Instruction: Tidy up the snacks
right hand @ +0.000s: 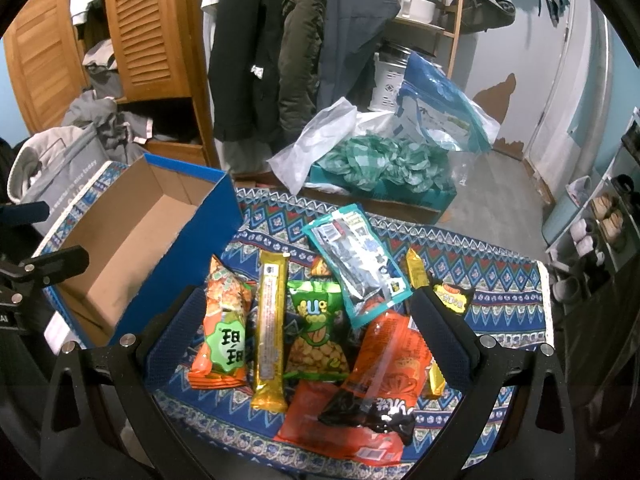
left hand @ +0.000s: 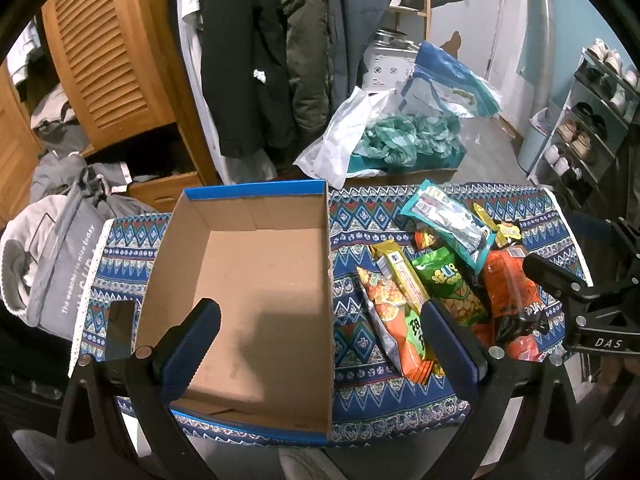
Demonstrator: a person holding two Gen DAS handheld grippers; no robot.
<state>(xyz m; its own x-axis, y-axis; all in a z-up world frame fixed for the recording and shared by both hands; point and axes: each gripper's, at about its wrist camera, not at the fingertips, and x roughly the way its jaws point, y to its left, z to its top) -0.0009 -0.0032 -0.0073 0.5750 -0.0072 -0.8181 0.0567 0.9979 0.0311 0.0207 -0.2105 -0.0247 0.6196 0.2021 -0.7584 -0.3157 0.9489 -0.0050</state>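
An empty cardboard box (left hand: 260, 280) with a blue rim stands on the patterned cloth; it also shows at the left of the right wrist view (right hand: 132, 240). A pile of snack packets lies right of it: an orange-green bag (right hand: 222, 332), a long gold bar (right hand: 270, 328), a green peanut bag (right hand: 318, 340), a teal packet (right hand: 356, 264) and an orange-black bag (right hand: 384, 372). My left gripper (left hand: 320, 340) is open over the box's near right part. My right gripper (right hand: 308, 336) is open and empty just above the pile; it also shows in the left wrist view (left hand: 560, 284).
The blue patterned cloth (right hand: 500, 280) covers a small table. Behind it a box with green plastic bags (right hand: 380, 168) sits on the floor. Hanging coats (right hand: 280, 60) and a wooden cabinet (right hand: 152, 28) stand at the back. A shoe rack (left hand: 592, 120) is on the right.
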